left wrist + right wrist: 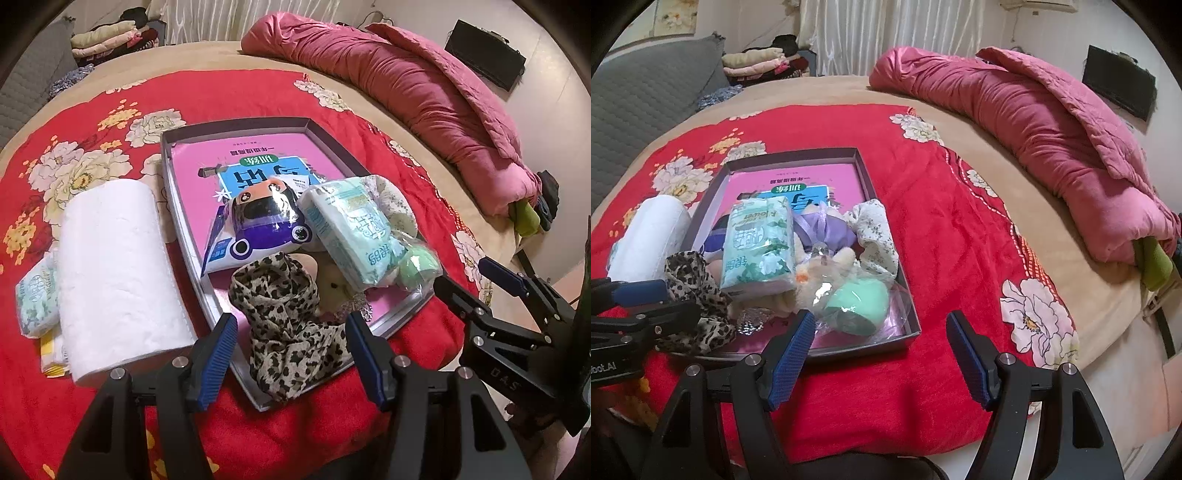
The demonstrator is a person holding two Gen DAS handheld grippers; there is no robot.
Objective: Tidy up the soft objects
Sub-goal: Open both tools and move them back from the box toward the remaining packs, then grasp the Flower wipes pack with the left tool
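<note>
**Both claws spread and empty over a box of soft goods on the bed**

Left claw (pixel 291 354): fingers spread wide, pinching nothing. It hangs above the near corner of the box, with the leopard-print scarf (pixel 284 332) showing between the blue pads. The scarf drapes over the near rim of the grey shallow box (pixel 236 125), partly inside and partly out.

Right claw (pixel 879 354): also spread, holding nothing, over bare bedspread just outside the box's near right corner.

Box contents: a pink-covered book (pixel 207 166) lies flat on the bottom. On it rest a tissue pack printed with a cartoon car (pixel 258 229), a green-and-white tissue pack (pixel 351 236), a floral cloth (pixel 875 232), a small plush toy with a lilac ribbon (pixel 827 240), and a green round item in clear wrap (pixel 857 299) at the near right corner.

Outside the box, on its left: a white paper roll (pixel 118 273) lies on its side just beside the box wall. A smaller tissue pack (pixel 37 299) touches the roll's far side.

Surface: a red floral bedspread (pixel 923 221) laid over a tan sheet (pixel 1015 206). A rolled pink quilt (pixel 1034 122) lies along the far right edge of the bed.

Room: white curtains (pixel 871 33) at the back, folded clothes (pixel 757 61) stacked beside them, a grey quilted cushion (pixel 646 99) at left, a dark panel (pixel 1119 86) on the right wall.
</note>
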